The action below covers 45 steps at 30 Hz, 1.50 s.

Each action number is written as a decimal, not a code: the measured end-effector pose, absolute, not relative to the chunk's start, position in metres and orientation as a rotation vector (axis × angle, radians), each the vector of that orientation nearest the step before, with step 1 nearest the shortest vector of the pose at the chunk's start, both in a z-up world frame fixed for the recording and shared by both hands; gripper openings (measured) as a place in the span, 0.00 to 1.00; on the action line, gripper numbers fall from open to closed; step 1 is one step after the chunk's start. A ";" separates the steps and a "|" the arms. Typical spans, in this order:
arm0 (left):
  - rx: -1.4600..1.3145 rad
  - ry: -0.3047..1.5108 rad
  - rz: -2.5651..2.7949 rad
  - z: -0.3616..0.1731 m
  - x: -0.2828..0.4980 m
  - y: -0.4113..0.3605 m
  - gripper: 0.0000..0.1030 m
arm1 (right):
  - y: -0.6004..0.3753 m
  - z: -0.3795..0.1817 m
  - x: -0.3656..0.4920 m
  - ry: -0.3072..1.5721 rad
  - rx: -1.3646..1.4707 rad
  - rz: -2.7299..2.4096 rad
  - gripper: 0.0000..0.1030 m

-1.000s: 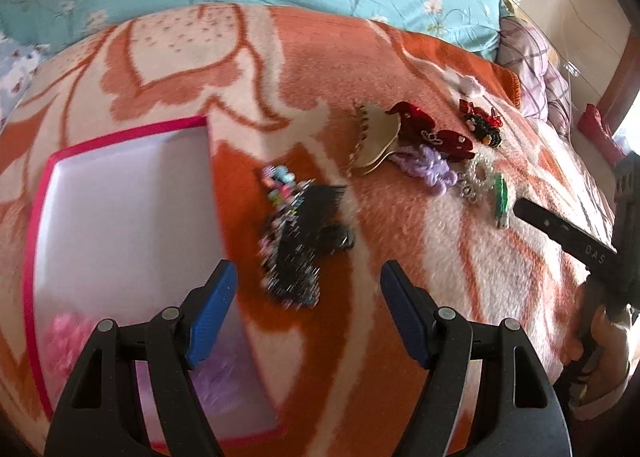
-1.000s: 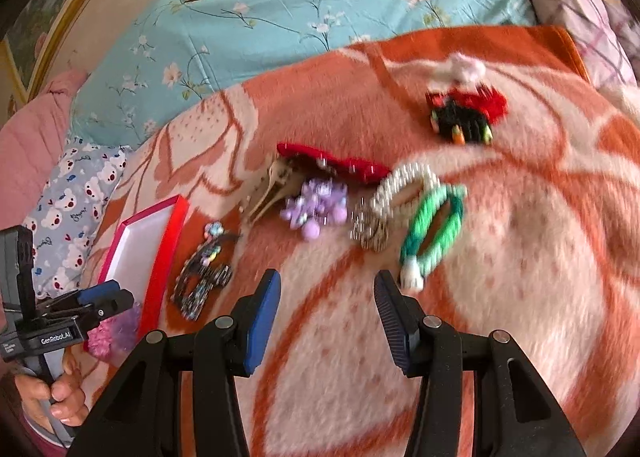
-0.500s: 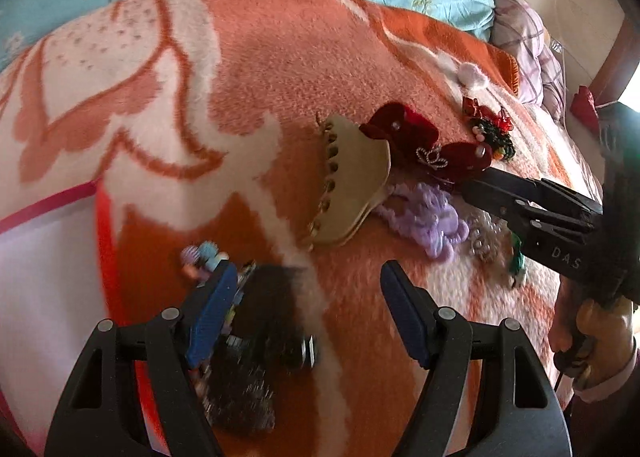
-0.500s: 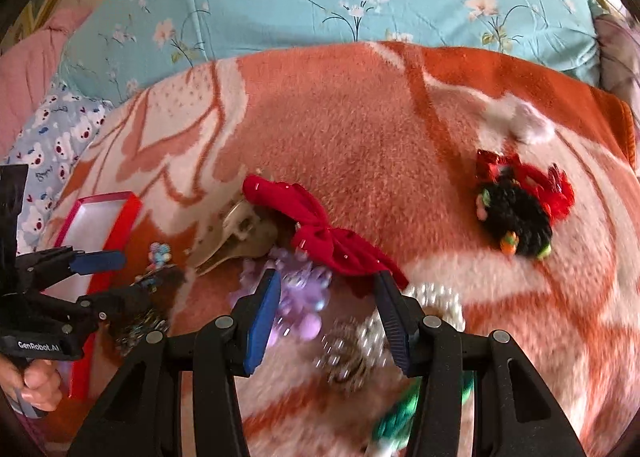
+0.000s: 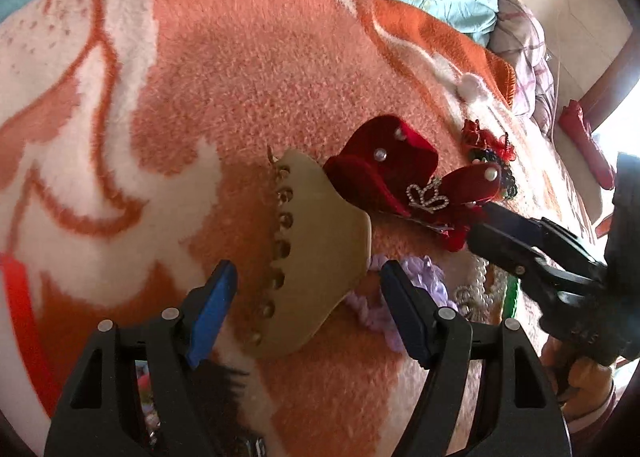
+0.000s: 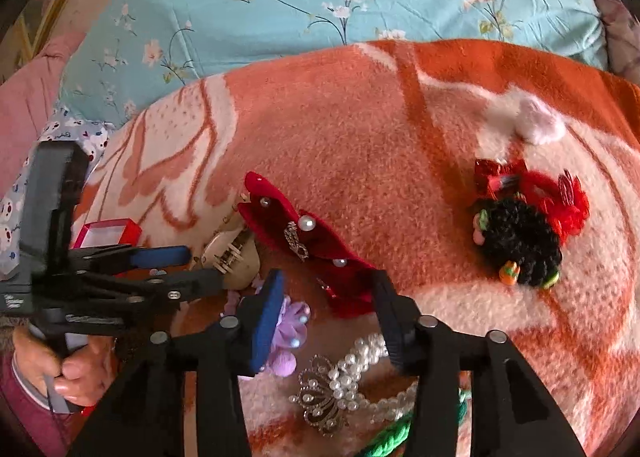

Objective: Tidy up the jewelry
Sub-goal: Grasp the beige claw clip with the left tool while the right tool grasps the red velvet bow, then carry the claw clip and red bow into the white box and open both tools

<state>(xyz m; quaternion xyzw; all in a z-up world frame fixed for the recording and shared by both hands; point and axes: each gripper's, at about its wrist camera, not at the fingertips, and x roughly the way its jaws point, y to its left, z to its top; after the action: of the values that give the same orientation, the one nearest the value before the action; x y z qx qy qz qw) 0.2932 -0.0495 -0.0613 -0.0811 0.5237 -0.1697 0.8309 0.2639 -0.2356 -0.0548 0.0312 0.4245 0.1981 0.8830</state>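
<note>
Having closed in from a wider view of the red gift box (image 6: 107, 233) | left gripper (image 5: 308, 311) spread astride beige claw clip (image 5: 316, 257) | right gripper (image 6: 326, 313) spread over near end of red velvet bow (image 6: 304, 237) | both pickups imminent, neither pinched yet.

Both our wrist cameras look closely down along their fingers at the bed; they share the red bow (image 5: 404, 173) (image 6: 304, 241) and beige claw clip (image 5: 316, 257) (image 6: 236, 257).
</note>
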 end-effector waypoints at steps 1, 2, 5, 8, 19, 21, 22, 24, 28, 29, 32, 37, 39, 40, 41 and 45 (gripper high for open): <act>-0.178 1.115 -0.359 -0.063 0.295 -0.049 0.72 | -0.236 -0.053 0.265 0.879 0.064 0.412 0.46; -0.186 1.118 -0.360 -0.065 0.296 -0.049 0.72 | -0.238 -0.050 0.265 0.871 0.064 0.416 0.46; -0.206 1.119 -0.372 -0.069 0.300 -0.046 0.58 | -0.246 -0.044 0.269 0.839 0.055 0.412 0.49; -0.213 1.117 -0.391 -0.071 0.300 -0.046 0.46 | -0.249 -0.046 0.280 0.840 0.052 0.423 0.51; -0.197 1.046 -0.375 -0.041 0.279 -0.031 0.42 | -0.237 -0.051 0.277 0.860 0.145 0.496 0.07; -0.203 1.026 -0.366 -0.033 0.272 -0.024 0.42 | -0.235 -0.041 0.268 0.833 0.164 0.511 0.07; -0.204 1.018 -0.358 -0.029 0.269 -0.021 0.42 | -0.233 -0.035 0.262 0.815 0.180 0.518 0.07; -0.206 0.998 -0.345 -0.023 0.260 -0.013 0.42 | -0.229 -0.029 0.253 0.798 0.210 0.524 0.07; -0.212 0.956 -0.320 -0.008 0.237 0.007 0.42 | -0.219 -0.024 0.234 0.785 0.285 0.559 0.07; -0.213 0.943 -0.309 -0.004 0.228 0.015 0.42 | -0.215 -0.024 0.230 0.785 0.301 0.569 0.07; -0.215 0.916 -0.280 0.005 0.208 0.034 0.42 | -0.199 -0.025 0.217 0.790 0.329 0.598 0.07; -0.224 0.893 -0.222 0.010 0.174 0.072 0.42 | -0.171 -0.031 0.202 0.804 0.366 0.639 0.07; -0.228 0.886 -0.191 0.010 0.159 0.089 0.42 | -0.157 -0.035 0.197 0.814 0.368 0.659 0.07; -0.230 0.882 -0.177 0.011 0.154 0.096 0.42 | -0.151 -0.036 0.194 0.818 0.368 0.667 0.07; -0.233 0.879 -0.162 0.011 0.148 0.105 0.42 | -0.141 -0.039 0.191 0.826 0.369 0.683 0.07; -0.247 0.875 -0.104 0.008 0.134 0.136 0.42 | -0.110 -0.042 0.182 0.840 0.367 0.733 0.07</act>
<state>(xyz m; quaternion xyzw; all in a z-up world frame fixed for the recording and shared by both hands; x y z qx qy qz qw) 0.1340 0.1356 0.0080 -0.1190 0.4224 -0.0504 0.8971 0.1821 -0.1104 -0.0417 0.1730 0.3964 0.3458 0.8327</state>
